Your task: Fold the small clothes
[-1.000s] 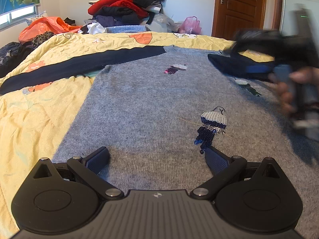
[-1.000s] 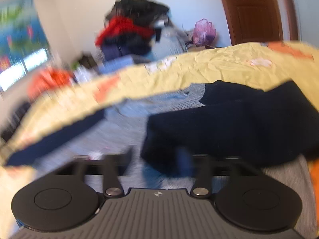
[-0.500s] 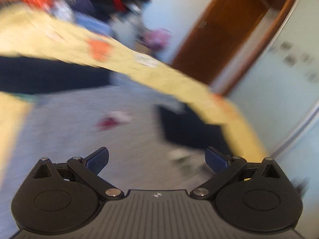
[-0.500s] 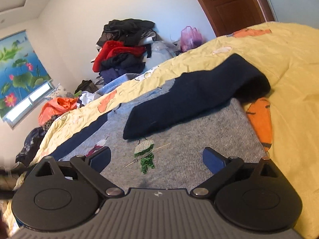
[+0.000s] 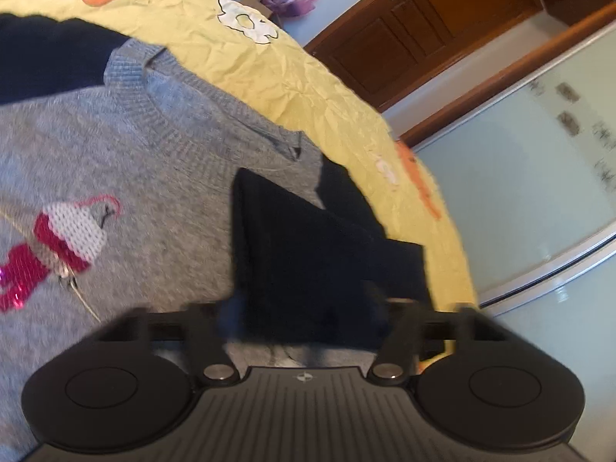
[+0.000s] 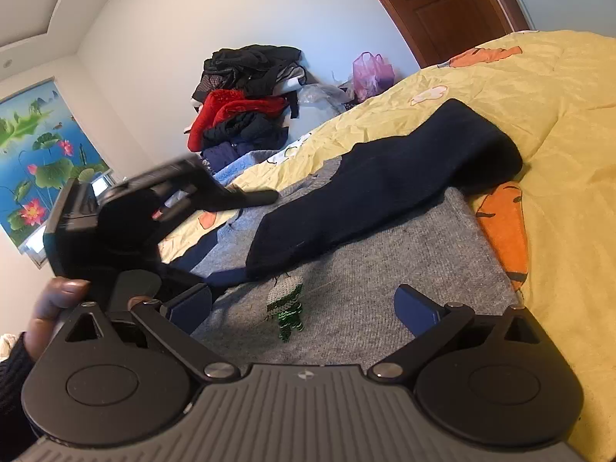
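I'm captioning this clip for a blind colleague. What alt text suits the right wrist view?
A grey sweater lies flat on a yellow bedspread, its navy sleeve folded across its chest. The right gripper hovers over it, jaws open; the left gripper is at left.

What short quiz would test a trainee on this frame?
1. True or false: the right gripper is open.
2. What colour is the sleeve lying across the sweater? A red, B navy, C green.
3. Fill in: the sweater lies on a ___ bedspread.
Key: 1 true; 2 B; 3 yellow.
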Demonstrator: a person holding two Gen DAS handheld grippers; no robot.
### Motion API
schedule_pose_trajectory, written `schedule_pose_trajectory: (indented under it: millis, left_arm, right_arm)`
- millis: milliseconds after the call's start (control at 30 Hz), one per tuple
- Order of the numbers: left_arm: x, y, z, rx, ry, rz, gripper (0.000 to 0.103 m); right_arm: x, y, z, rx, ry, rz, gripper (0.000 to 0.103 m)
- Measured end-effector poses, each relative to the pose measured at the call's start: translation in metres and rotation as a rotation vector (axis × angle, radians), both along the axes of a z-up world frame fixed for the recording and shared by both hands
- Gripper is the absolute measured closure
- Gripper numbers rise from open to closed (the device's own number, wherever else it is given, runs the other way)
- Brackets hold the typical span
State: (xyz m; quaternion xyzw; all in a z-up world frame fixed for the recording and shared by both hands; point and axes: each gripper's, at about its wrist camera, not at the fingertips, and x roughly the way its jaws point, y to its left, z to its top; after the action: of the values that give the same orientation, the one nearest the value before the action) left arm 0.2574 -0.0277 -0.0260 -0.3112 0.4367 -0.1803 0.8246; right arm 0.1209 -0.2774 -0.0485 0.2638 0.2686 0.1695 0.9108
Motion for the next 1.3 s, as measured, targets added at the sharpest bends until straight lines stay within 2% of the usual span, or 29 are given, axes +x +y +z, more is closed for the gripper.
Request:
schedule_pose_trajectory:
  millis: [100,167,300,400,500,700,867,1000,1033,1100,1200,1233,1300]
  left_arm:
    - [0.008,-0.006,-0.006,0.056,0.018,-0.006,0.092]
    - [0.009,-0.010,-0.003,0.102,-0.013,-0.017,0.095]
    - [0.005,-0.020,0.020,0.216,-0.123,-0.037,0.096]
    - [-0.005,-0.008,0.042,0.227,-0.211,-0.034,0.096]
    - [-0.013,0.018,0.051,0.255,-0.254,0.019,0.096]
    - [-0.022,0.082,0.029,0.281,-0.181,0.153,0.096]
    - [-0.028,0.096,-0.004,0.318,-0.128,0.163,0.096]
    - [-0.039,0.091,-0.016,0.355,-0.248,0.180,0.096]
    - [-0.041,0.090,-0.016,0.363,-0.255,0.182,0.096]
    - [-0.041,0.091,-0.016,0.344,-0.252,0.181,0.096]
    - [-0.038,0.097,-0.019,0.283,-0.237,0.190,0.095]
    - [-0.038,0.099,-0.020,0.269,-0.235,0.194,0.095]
    - [-0.038,0.103,-0.022,0.237,-0.229,0.202,0.094]
  right_arm:
    - [0.000,0.000,0.000,0.003,-0.001,0.001,0.001]
    - [-0.001,0.000,0.000,0.003,-0.001,0.000,0.001]
    - [-0.001,0.000,0.001,0.004,-0.002,0.001,0.001]
    - [-0.001,0.000,0.001,0.004,-0.002,0.001,0.001]
    - [-0.001,0.000,0.001,0.003,-0.002,0.001,0.001]
    - [-0.001,-0.001,0.001,0.008,-0.002,0.000,0.001]
    - [-0.001,-0.001,0.001,0.005,-0.002,0.001,0.001]
    - [-0.001,0.001,0.002,-0.011,0.001,0.004,0.001]
    - [0.000,0.002,0.004,-0.030,0.005,0.007,0.002]
    - [0.005,0.009,0.018,-0.120,0.013,0.013,0.005]
    - [0.024,0.009,0.056,-0.130,-0.131,-0.006,0.000]
    - [0.039,0.010,0.065,-0.151,-0.142,-0.015,0.001]
    - [0.082,0.018,0.072,-0.241,-0.079,-0.013,0.001]
